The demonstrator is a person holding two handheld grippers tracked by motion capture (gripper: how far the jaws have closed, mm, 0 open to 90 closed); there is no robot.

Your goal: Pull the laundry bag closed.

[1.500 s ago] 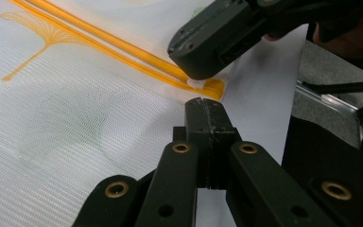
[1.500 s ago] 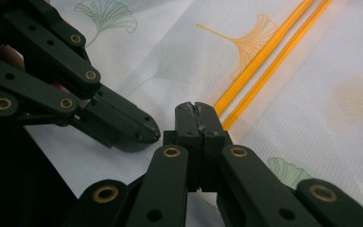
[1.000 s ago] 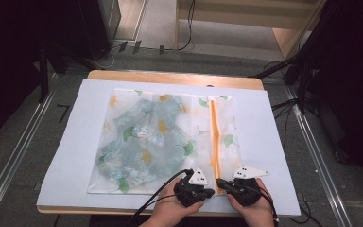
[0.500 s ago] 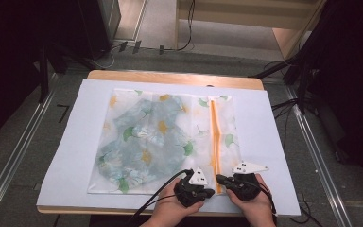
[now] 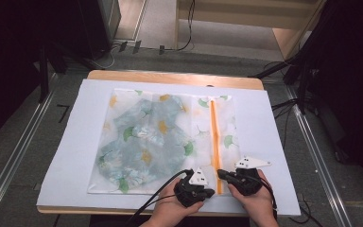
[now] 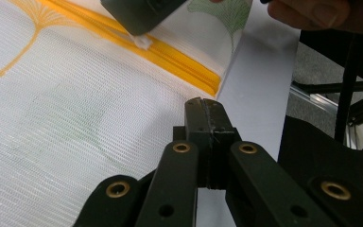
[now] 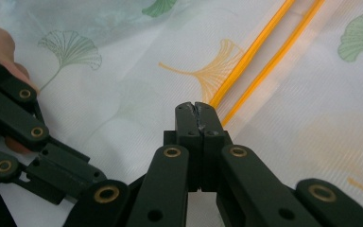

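Left to right in the high view: mesh laundry bag [image 5: 165, 142] is lying flat on the white sheet [image 5: 75, 142], filling the middle of the frame, with printed fabric sitting inside it toward the left. Orange zipper [image 5: 214, 137] is running as a straight line down the bag's right part, from upper centre-right to the near edge at lower centre-right; that long axis is what the next move hinges on.

Left gripper [image 5: 203, 182] is sitting at lower centre, just left of the zipper's near end, jaws pressed together with nothing between them, tip resting at the bag's bottom edge beside the zipper end [image 6: 208, 80]. Right gripper [image 5: 223, 174] is sitting just right of it, jaws also clamped together and empty, tip pointing in at the zipper line.

In the right gripper view the two orange tracks [image 7: 260, 56] are running away to the upper right from the tip. Right looks marginally nearer the track; the pull, likely the white tab [image 6: 142, 41], is lying under its tip.
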